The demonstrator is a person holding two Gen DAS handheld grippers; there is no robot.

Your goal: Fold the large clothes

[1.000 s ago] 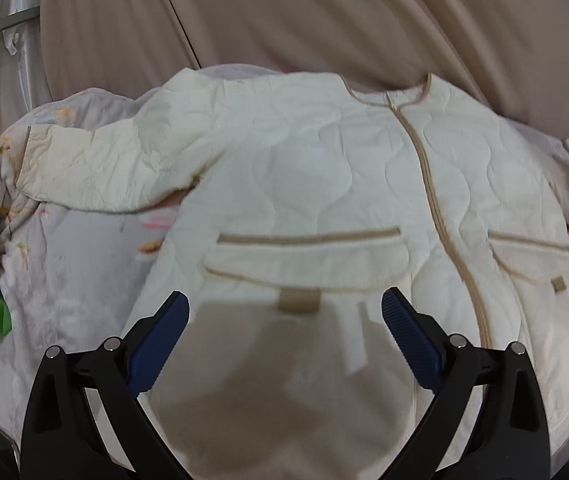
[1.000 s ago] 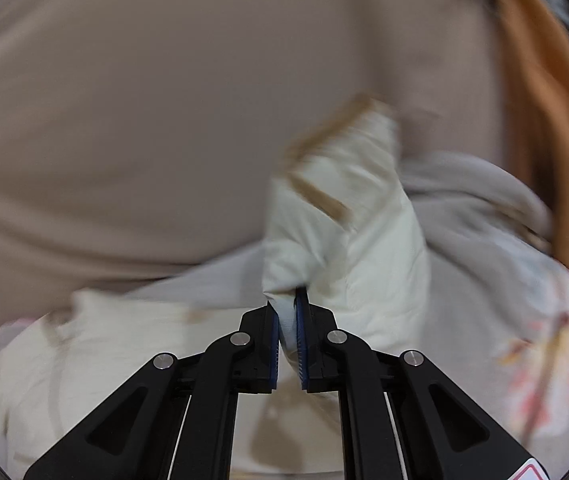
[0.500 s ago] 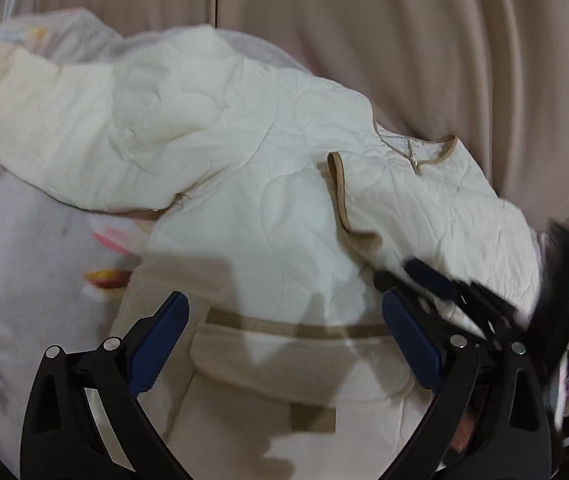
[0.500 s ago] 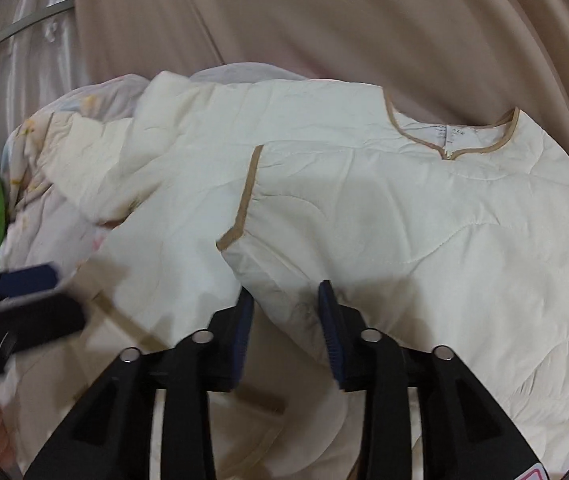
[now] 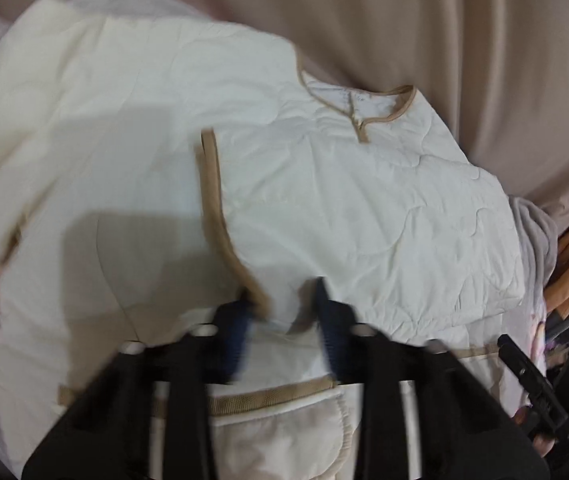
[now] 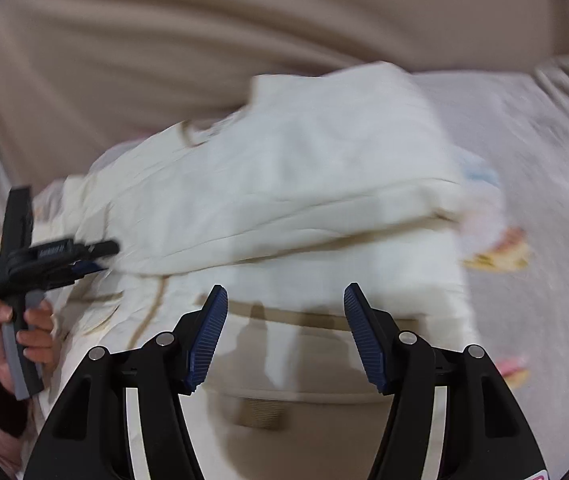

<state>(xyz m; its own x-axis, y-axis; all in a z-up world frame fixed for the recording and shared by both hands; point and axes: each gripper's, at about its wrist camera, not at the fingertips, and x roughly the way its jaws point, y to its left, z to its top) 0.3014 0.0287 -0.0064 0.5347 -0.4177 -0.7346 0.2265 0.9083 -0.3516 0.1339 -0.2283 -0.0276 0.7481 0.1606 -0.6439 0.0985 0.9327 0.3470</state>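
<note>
Your left gripper (image 5: pixel 280 304) has just been closing, its jaws now pinched on the tan-trimmed cuff of the folded-over sleeve (image 5: pixel 220 200), likely to drag it flatter across the body. Your right gripper (image 6: pixel 284 336) has just been opening and stands released with nothing between its jaws, clear above the lower pocket (image 6: pixel 284 408). The cream quilted jacket (image 5: pixel 364 208) lies spread on the bed (image 6: pixel 544 160), one side folded inward. The neck label and the lettering on the left gripper's body are too blurred to read.

Your left gripper (image 5: pixel 284 312) has just been closing on the tan-edged cuff (image 5: pixel 220 216) at 6 o'clock. Your right gripper (image 6: pixel 284 336) lets go of the jacket (image 6: pixel 284 184), its jaws opening, now empty.
</note>
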